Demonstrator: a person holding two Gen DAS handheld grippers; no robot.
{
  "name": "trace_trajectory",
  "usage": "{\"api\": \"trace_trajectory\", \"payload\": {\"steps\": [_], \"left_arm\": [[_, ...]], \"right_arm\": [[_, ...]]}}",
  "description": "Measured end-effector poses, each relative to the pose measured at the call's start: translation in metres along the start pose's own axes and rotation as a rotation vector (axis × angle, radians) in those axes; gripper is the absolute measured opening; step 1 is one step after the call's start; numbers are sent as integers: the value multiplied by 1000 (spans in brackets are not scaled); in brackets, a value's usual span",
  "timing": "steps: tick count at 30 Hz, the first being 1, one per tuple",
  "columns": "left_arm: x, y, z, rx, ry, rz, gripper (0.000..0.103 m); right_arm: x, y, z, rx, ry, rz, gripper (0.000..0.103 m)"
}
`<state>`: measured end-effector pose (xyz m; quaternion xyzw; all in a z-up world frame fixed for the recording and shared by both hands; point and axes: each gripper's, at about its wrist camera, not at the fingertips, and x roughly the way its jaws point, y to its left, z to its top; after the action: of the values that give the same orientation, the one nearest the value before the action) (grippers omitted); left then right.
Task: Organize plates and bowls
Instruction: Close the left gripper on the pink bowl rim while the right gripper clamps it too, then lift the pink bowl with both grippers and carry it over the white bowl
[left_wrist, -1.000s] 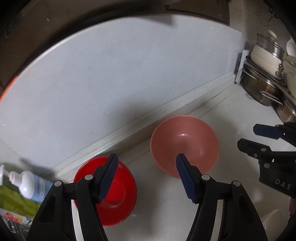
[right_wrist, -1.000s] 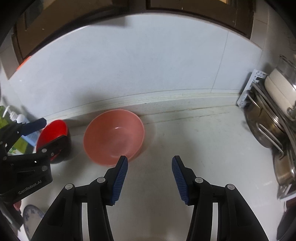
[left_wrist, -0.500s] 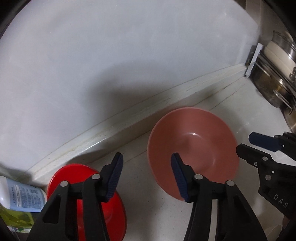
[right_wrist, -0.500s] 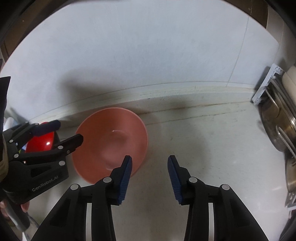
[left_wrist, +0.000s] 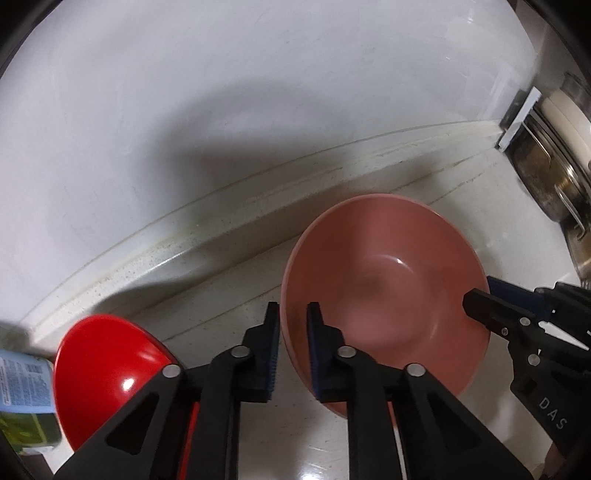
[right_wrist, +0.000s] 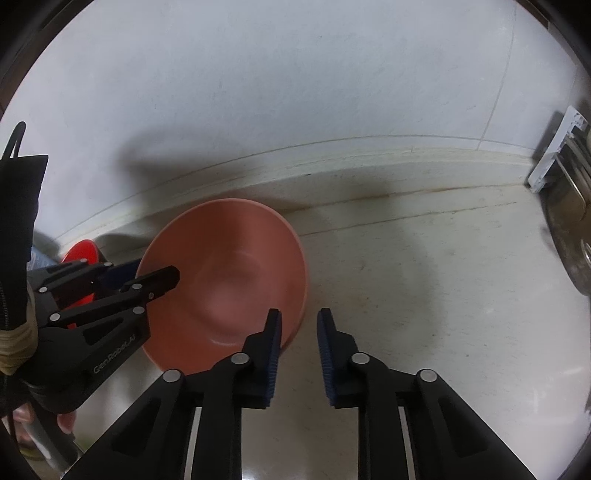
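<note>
Home kitchen, probably: tiled wall (right_wrist: 295, 92), countertop (right_wrist: 424, 277), stacked steel pots (left_wrist: 546, 184).

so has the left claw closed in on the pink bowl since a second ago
Yes: the left claw has advanced toward the backsplash ledge and narrowed, now straddling the pink bowl rim.

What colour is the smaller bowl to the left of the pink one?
Glossy bright red bowl, clearest in the left wrist view, left of the pink bowl.

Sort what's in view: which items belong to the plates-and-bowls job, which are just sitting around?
Job:
- pink bowl, its rim between the left gripper's fingers
- red bowl, beside it on the counter
- right gripper, open at the pink bowl's other rim

Lying about:
- bottle at far left
- metal pots at right
</note>
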<state>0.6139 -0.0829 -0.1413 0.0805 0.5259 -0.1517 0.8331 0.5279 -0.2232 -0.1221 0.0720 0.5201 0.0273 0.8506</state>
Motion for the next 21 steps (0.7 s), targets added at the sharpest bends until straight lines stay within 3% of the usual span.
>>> {"api": "trace_trajectory", "payload": {"steps": [13, 21], "left_arm": [[-8, -2, 0, -44, -4, -10, 11], [-35, -15, -7, -55, -20, -19, 11]], "right_arm": [[6, -6, 3, 57, 9, 28, 14], [-17, -8, 0, 84, -14, 28, 14]]}}
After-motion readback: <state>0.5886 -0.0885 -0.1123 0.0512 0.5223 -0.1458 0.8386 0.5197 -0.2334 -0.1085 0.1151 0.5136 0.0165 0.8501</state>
